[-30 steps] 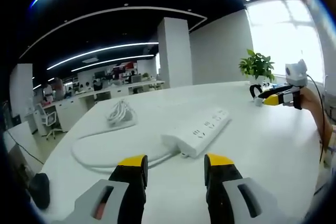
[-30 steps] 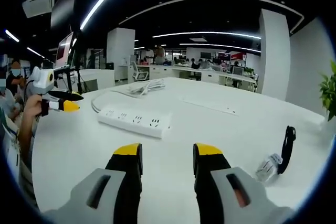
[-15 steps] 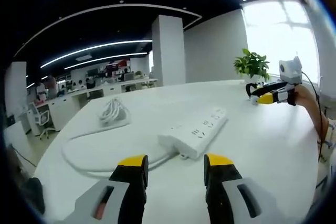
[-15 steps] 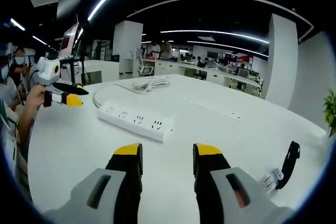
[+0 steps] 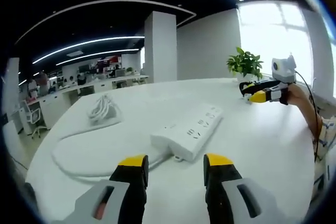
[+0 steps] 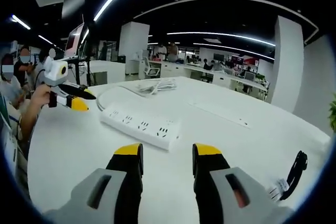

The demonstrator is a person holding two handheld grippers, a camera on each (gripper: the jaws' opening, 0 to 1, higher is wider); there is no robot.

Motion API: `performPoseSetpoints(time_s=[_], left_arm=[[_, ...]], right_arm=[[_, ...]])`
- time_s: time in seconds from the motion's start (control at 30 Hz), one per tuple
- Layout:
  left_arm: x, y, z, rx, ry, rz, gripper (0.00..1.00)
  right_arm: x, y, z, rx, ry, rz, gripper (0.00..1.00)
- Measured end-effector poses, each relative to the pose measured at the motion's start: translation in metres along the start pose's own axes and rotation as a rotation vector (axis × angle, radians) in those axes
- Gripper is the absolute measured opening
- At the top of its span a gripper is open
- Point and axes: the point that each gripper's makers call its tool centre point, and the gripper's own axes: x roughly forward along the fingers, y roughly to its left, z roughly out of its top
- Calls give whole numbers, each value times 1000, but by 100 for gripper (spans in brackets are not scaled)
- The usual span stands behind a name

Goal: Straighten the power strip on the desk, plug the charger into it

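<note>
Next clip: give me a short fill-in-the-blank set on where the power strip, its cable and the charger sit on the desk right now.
1. The power strip lies flat on the ____ desk.
2. Its cable ends in a loose ____ farther back on the desk.
3. In the right gripper view, the charger lies near the desk's ____ edge.
4. Both the left gripper and the right gripper have their jaws ____ and hold nothing.

Missing words: white; bundle; right; open
</note>
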Motion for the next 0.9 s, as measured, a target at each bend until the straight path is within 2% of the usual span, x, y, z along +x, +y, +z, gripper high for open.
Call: performPoseSetpoints(time_s=[0.5,0.9], left_arm=[[16,6,1,13,29,-25,42],[23,8,8,59,17,-35,42]], right_arm=[[22,-3,2,-5,10,40,37],[39,-7,-1,-27,19,54,37]])
